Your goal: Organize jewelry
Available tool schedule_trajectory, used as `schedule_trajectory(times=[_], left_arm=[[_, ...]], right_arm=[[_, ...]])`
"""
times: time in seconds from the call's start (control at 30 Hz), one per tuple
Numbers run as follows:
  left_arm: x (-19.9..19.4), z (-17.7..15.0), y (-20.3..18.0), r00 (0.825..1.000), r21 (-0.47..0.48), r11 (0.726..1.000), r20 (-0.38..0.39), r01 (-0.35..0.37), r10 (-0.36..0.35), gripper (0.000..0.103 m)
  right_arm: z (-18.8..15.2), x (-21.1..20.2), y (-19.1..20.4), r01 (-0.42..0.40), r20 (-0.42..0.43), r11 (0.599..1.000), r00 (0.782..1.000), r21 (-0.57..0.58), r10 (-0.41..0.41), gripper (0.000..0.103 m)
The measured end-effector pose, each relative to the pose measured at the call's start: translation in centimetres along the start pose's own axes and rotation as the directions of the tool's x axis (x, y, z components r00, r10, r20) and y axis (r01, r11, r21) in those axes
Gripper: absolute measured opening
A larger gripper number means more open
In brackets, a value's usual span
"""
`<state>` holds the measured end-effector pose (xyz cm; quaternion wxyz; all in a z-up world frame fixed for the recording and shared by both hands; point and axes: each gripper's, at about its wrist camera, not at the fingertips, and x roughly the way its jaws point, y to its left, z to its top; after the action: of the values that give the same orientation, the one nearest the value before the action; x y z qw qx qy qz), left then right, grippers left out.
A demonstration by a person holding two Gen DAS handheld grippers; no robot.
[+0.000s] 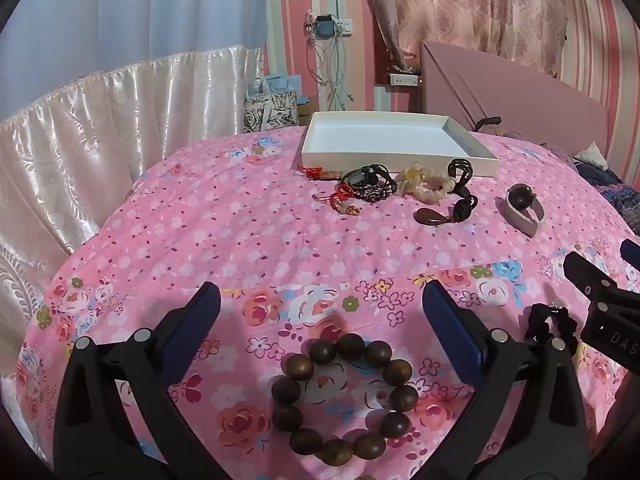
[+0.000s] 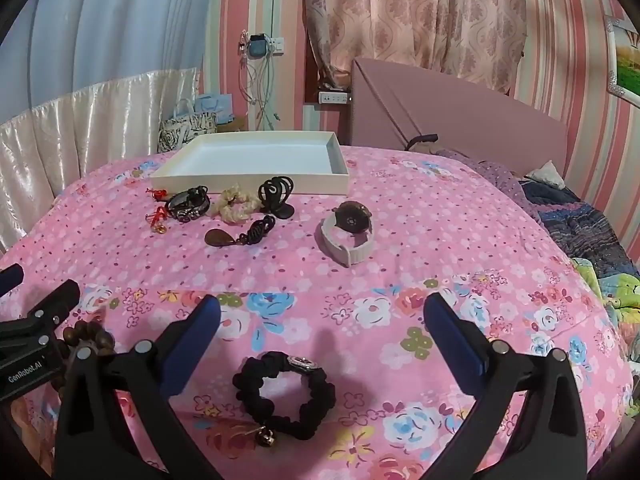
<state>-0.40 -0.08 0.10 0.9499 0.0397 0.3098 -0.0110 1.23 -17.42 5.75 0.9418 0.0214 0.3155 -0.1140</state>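
A brown wooden bead bracelet [image 1: 344,400] lies on the pink floral bedspread between the fingers of my open left gripper [image 1: 320,304]. A black scrunchie with a small charm [image 2: 285,396] lies between the fingers of my open right gripper [image 2: 320,312]; it also shows in the left wrist view [image 1: 552,326]. A white empty tray [image 1: 394,160] [image 2: 248,180] sits at the far side of the bed. In front of it lie red-corded charms [image 1: 340,200], a black bracelet [image 1: 370,184], a cream scrunchie [image 1: 428,184], a black hair claw [image 1: 460,172], a brown teardrop pendant [image 1: 434,216] and a watch with a pale strap [image 1: 522,208] [image 2: 348,236].
A pink headboard [image 1: 520,92] stands at the back right. Satin drapes [image 1: 80,140] hang on the left. A patterned tote bag [image 1: 272,110] and hanging cables [image 1: 332,68] sit behind the bed. Rumpled blankets [image 2: 580,232] lie on the right.
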Motion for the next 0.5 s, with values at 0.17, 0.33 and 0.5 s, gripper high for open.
schedule_trajectory(times=[0.17,0.33,0.5], left_arm=[[-0.04,-0.01,0.04,1.000,0.002,1.000,-0.002,0.001,-0.001,0.100],[-0.03,-0.08,-0.01,1.000,0.002,1.000,-0.002,0.002,-0.002,0.100],[-0.07,-0.10,0.01,1.000,0.003,1.000,-0.001,0.003,-0.003,0.100]], right_arm=[[0.03,0.09,-0.07,0.006,0.001,1.000,1.000,-0.003,-0.006,0.101],[-0.12,0.25,-0.27,0.013,0.006,1.000,1.000,-0.002,-0.013,0.101],[-0.07,-0.12,-0.12,0.024,0.014,1.000,1.000,-0.009,-0.024,0.101]])
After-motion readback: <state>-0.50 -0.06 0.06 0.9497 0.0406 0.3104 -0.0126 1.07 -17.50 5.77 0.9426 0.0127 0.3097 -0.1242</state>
